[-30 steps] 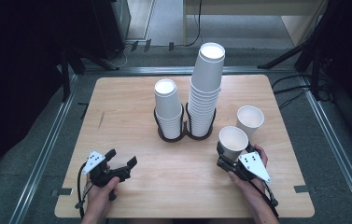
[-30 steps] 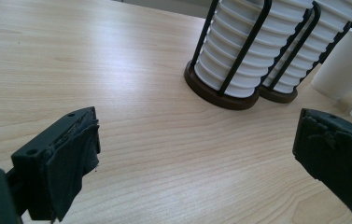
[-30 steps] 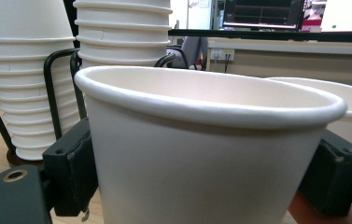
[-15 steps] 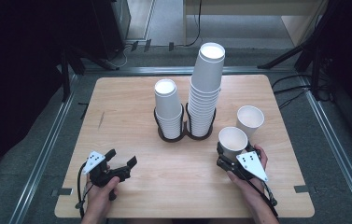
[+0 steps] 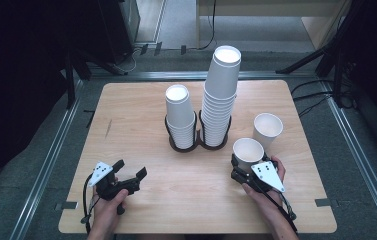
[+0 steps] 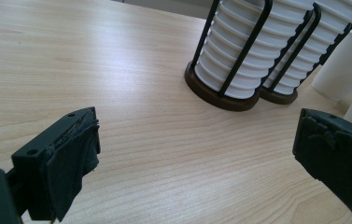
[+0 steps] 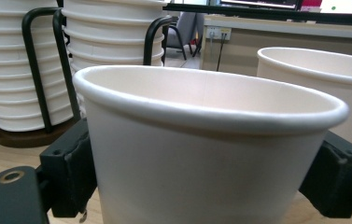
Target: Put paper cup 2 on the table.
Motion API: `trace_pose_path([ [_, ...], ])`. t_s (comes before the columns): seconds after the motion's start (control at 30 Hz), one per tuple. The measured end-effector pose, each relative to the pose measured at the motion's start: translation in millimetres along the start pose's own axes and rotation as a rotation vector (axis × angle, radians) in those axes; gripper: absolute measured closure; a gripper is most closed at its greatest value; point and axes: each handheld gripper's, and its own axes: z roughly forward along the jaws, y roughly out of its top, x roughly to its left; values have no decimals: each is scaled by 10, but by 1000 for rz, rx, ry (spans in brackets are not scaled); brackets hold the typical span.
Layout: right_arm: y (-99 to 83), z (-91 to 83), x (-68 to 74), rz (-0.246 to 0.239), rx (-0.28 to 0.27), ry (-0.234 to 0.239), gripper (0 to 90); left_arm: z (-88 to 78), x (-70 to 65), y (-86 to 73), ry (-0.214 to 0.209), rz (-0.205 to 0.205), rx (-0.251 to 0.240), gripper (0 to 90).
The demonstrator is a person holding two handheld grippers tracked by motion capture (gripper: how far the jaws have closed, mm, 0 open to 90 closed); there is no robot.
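Your right gripper (image 5: pixel 243 167) sits near the right end of the wooden table's (image 5: pixel 141 100) front edge with the near white paper cup (image 5: pixel 248 152) standing upright between its jaws. Those jaws have just been opening around it; in the right gripper view the pads (image 7: pixel 78 165) lie against or just beside the cup's wall on both sides, and you cannot tell whether they still press.

Your left gripper (image 5: pixel 128 179) rests toward the front left corner, jaws spread wide over bare wood with nothing between them.

From above, you see a second loose white paper cup (image 5: pixel 267 130) just behind the first, nearer the right edge, and two stacks of white cups in a black wire holder (image 5: pixel 198 142) at the table's middle, the right stack taller. The right gripper view adds the near cup's rolled rim and plain, unmarked wall.
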Motion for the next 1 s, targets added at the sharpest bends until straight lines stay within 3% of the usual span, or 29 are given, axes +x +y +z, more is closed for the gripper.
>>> trace_pose_path([
  [0.17, 10, -21, -11, 8, 6, 14, 72, 1, 3, 0, 1, -2, -1, 7],
  [0.23, 30, -36, -18, 21, 23, 43, 1, 1, 3, 1, 1, -2, -1, 8],
  [0.3, 42, -49, -20, 26, 33, 53, 0, 1, 3, 2, 1, -2, -1, 8],
  [0.4, 53, -74, -18, -7, 36, 56, 0, 5, 10, 11, 2, -8, -4, 7],
  [0.6, 75, -130, -79, -25, 42, 52, 0, -2, 28, 8, 7, -12, -6, 7],
  [1.0, 103, -440, -299, -85, 27, 96, 0, -54, 86, 23, 26, -23, -16, 7],
])
